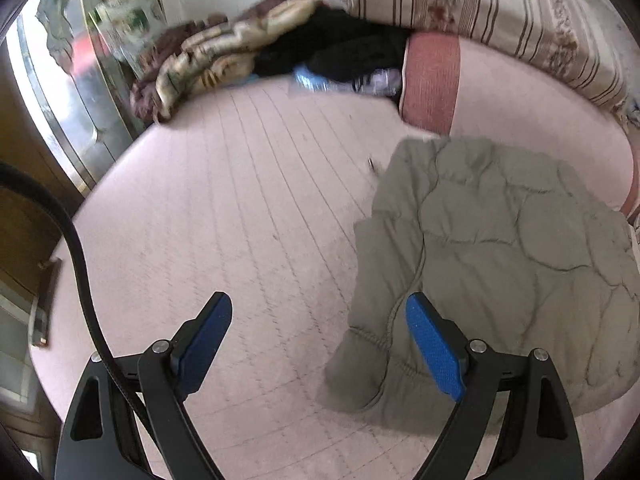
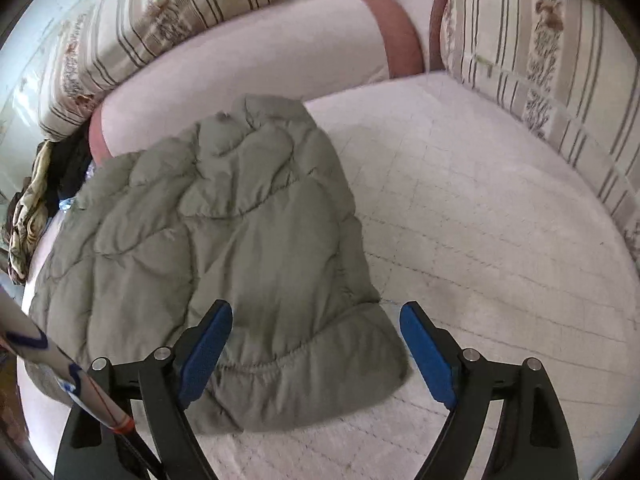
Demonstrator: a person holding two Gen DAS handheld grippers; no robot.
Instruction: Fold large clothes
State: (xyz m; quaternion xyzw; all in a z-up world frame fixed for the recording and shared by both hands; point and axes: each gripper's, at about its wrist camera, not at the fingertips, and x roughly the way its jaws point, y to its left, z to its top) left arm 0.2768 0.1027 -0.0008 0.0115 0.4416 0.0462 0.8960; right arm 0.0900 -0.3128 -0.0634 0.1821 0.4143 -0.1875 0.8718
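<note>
1. On the pale pink quilted bed cover (image 1: 240,208), an olive-green puffy quilted jacket (image 1: 492,264) is lying folded into a compact bundle, with an elastic-edged cuff or hem facing the cameras.
2. Seen from the left wrist, the jacket is sitting to the right of centre; seen from the right wrist, the same jacket (image 2: 224,240) is filling the left and middle of the view.
3. The left gripper (image 1: 319,344) is hovering with its blue-padded fingers spread wide, gripping nothing; its right pad (image 1: 434,350) is showing in front of the jacket's near edge, while the other is over bare cover.
4. The right gripper (image 2: 316,344) is likewise standing released, its fingers splayed on either side of the jacket's near corner and holding nothing.
5. Whether either gripper is touching the fabric cannot be told.
6. Behind the jacket, a pink bolster with dusty-red end bands (image 2: 256,52) is lying along a striped floral cushion (image 2: 132,28).
7. Farther left, a brown-and-cream crumpled blanket (image 1: 208,60) and a heap of black clothing (image 1: 340,48) are resting at the far edge of the bed.
</note>
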